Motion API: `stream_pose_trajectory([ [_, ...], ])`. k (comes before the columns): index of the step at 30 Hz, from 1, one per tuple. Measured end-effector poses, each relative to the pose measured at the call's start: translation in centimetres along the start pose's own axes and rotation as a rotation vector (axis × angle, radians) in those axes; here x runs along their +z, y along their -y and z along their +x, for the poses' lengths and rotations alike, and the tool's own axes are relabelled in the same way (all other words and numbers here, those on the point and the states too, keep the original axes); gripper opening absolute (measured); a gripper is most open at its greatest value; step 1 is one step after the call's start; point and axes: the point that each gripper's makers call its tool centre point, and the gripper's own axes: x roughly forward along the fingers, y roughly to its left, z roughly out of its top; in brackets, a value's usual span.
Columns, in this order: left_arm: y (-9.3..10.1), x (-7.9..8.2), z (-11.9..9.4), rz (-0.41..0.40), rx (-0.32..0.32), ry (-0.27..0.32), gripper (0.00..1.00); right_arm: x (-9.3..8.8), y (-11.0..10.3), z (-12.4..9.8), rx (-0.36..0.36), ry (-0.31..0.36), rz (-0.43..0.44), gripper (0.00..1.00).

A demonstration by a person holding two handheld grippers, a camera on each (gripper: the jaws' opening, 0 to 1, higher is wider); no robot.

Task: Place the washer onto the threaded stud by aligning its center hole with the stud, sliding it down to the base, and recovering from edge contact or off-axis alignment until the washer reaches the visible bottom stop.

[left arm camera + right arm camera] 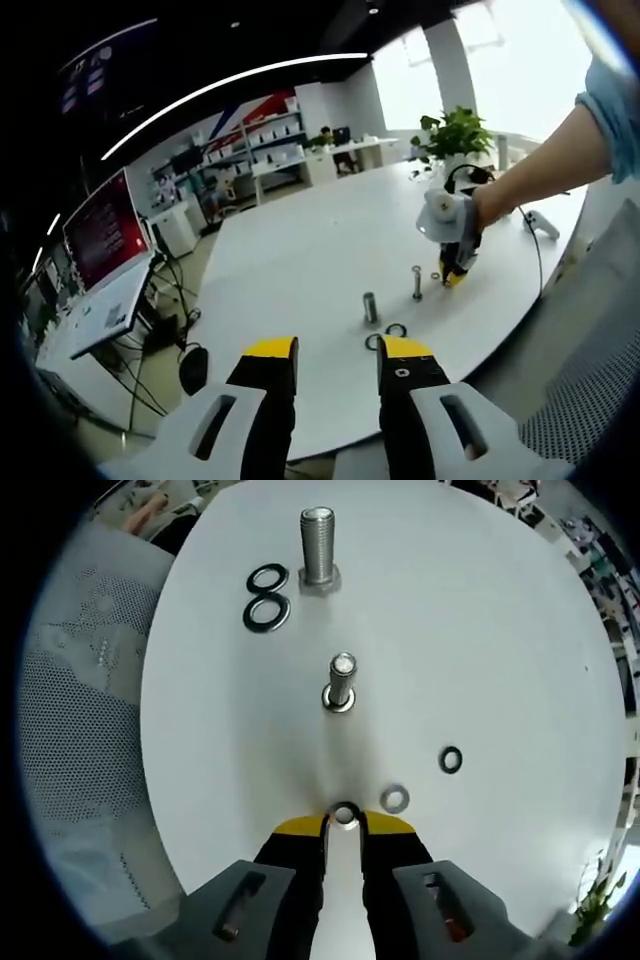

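Note:
A small silver washer (pixel 345 814) sits between the yellow tips of my right gripper (pixel 343 826), low over the white table (pixel 480 640); the jaws are closed in on it. Straight ahead stands the thin threaded stud (pixel 341 683), with a thicker stud (pixel 318 548) beyond it. Two dark washers (pixel 266 597) lie beside the thick stud. A silver washer (pixel 395 799) and a dark one (pixel 450 760) lie to the right. My left gripper (pixel 338 352) hangs open near the table's edge, short of both studs (pixel 417 283) (pixel 370 306). The right gripper (pixel 453 276) is held by a hand.
A grey mesh chair (pixel 75 730) stands off the table's left side. A potted plant (pixel 455 132) and a white controller (pixel 541 223) sit at the far end of the table (pixel 300 250). A desk with a red-lit monitor (pixel 103 232) stands to the left.

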Motion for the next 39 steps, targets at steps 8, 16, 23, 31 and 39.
stream_pose_trajectory([
  [8,-0.28,0.27,-0.06,-0.013,0.008,0.017,0.28,0.09,0.10,-0.04,0.001,0.032,0.052,0.14],
  [16,-0.20,0.08,0.07,-0.008,0.004,0.003,0.28,0.14,0.37,0.02,0.031,0.047,0.050,0.14],
  [23,-0.08,-0.12,0.10,-0.002,0.003,-0.011,0.28,0.25,0.31,0.08,0.031,0.010,0.016,0.15],
  [31,0.00,-0.15,0.13,0.003,0.000,-0.014,0.27,0.23,0.44,0.08,0.034,0.016,0.057,0.15],
  [39,-0.03,0.06,0.11,0.002,-0.002,-0.002,0.27,0.30,0.02,-0.27,-0.024,0.122,0.155,0.14],
])
